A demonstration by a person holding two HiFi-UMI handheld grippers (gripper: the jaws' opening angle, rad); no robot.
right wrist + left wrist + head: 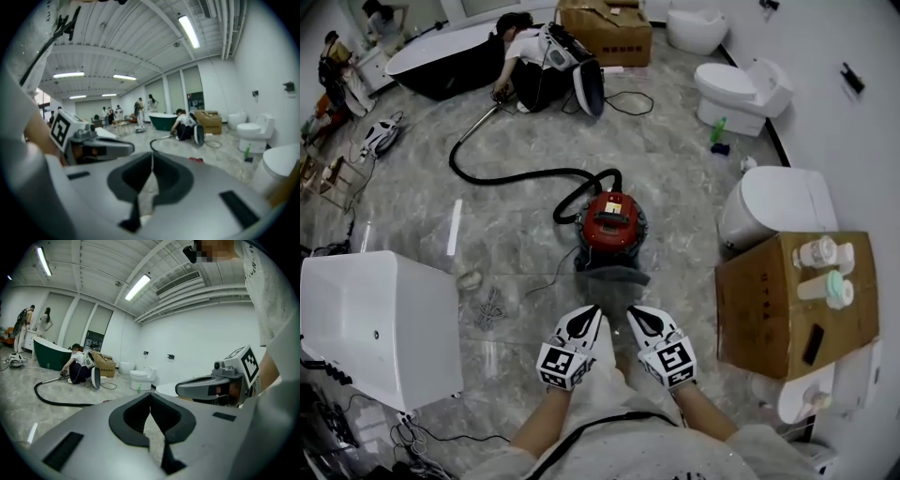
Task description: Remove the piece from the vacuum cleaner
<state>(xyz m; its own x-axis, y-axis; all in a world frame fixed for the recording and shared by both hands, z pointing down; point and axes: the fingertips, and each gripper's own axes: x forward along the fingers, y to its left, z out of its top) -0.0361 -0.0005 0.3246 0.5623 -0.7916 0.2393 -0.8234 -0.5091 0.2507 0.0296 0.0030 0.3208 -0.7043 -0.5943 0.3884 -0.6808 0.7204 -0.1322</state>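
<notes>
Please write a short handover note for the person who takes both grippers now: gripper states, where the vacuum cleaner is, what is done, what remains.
Left gripper: shut, empty.
Right gripper: shut, empty. It is beside the left one, both just short of the vacuum.
The red-topped vacuum cleaner stands on the floor straight ahead. Its black hose trails away to the left.
Done: nothing gripped, no contact yet.
Left: reach the vacuum, grip the piece, pull it off.

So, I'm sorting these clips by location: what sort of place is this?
Probably a bathroom-fixture showroom or warehouse: loose toilets, a freestanding bathtub and cardboard boxes stand on an open floor.
</notes>
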